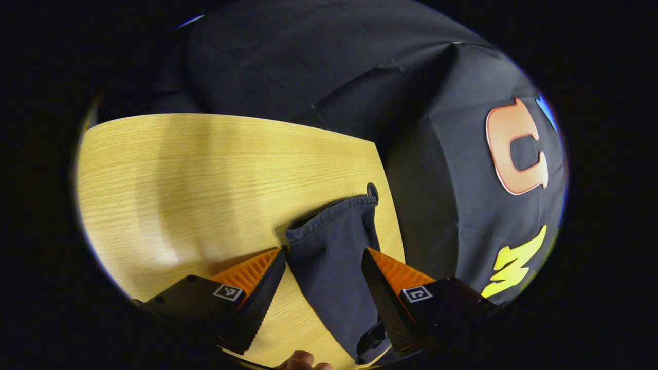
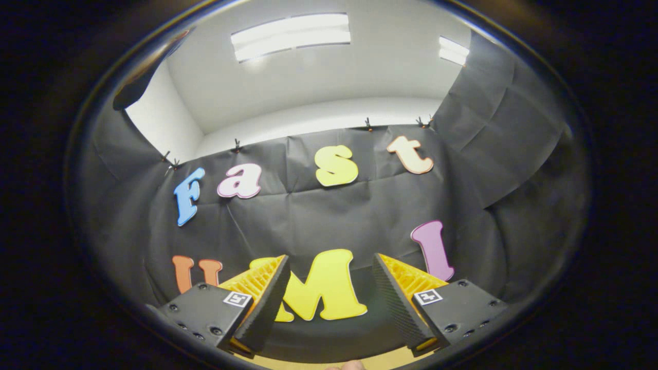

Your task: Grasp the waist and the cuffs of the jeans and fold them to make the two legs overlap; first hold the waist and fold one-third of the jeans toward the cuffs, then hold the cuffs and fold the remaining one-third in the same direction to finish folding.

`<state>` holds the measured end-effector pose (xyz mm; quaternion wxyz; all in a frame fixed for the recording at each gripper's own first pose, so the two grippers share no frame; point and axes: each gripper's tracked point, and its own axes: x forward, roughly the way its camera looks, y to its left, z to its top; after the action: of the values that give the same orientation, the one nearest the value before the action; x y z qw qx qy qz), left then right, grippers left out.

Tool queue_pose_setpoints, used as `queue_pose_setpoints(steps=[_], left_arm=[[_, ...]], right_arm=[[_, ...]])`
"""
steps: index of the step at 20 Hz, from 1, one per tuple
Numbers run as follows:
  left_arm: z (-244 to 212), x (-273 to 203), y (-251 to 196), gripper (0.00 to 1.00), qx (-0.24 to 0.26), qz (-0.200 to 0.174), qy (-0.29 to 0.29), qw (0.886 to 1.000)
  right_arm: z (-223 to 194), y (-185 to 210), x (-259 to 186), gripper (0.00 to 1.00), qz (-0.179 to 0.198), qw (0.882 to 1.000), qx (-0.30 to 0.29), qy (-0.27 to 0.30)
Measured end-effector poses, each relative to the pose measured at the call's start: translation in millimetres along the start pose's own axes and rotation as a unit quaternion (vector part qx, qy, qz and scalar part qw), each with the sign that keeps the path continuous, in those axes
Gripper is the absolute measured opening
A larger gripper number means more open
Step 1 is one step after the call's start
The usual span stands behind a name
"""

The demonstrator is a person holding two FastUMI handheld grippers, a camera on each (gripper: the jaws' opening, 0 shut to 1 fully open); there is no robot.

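Observation:
In the left gripper view a dark leg of the jeans (image 1: 334, 257) lies on the wooden table (image 1: 205, 174), its hemmed cuff (image 1: 331, 211) pointing at the table's far right edge. My left gripper (image 1: 323, 257) hovers over this leg, open, with one finger on each side of the cloth and a gap to both. The rest of the jeans runs out of sight below. In the right gripper view my right gripper (image 2: 330, 262) is open and holds nothing; it is raised and faces the booth's black wall, well above the table.
The table's right edge (image 1: 386, 195) runs just beyond the cuff, with the black cloth wall behind it. A fingertip (image 1: 300, 361) shows at the bottom of the left gripper view. Ceiling lights (image 2: 290, 36) hang above the wall.

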<state>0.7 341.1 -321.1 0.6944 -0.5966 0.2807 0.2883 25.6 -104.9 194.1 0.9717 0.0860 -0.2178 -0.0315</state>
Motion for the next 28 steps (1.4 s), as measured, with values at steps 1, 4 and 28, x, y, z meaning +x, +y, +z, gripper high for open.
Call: queue_pose_setpoints(steps=[1, 4, 28], left_arm=[[2, 3, -2, 1.00, -0.004, -0.003, -0.002, 1.000], [8, 19, -11, 0.96, -0.027, -0.017, -0.004, 0.999], [-7, 59, -21, 0.08, -0.024, -0.011, 0.019, 0.999]], right_arm=[[7, -6, 0, 1.00, -0.006, 1.000, -0.010, -0.007], [40, -13, -4, 0.98, -0.016, 0.998, -0.050, -0.047], [141, -47, -23, 0.98, -0.067, 0.979, -0.107, -0.160]])
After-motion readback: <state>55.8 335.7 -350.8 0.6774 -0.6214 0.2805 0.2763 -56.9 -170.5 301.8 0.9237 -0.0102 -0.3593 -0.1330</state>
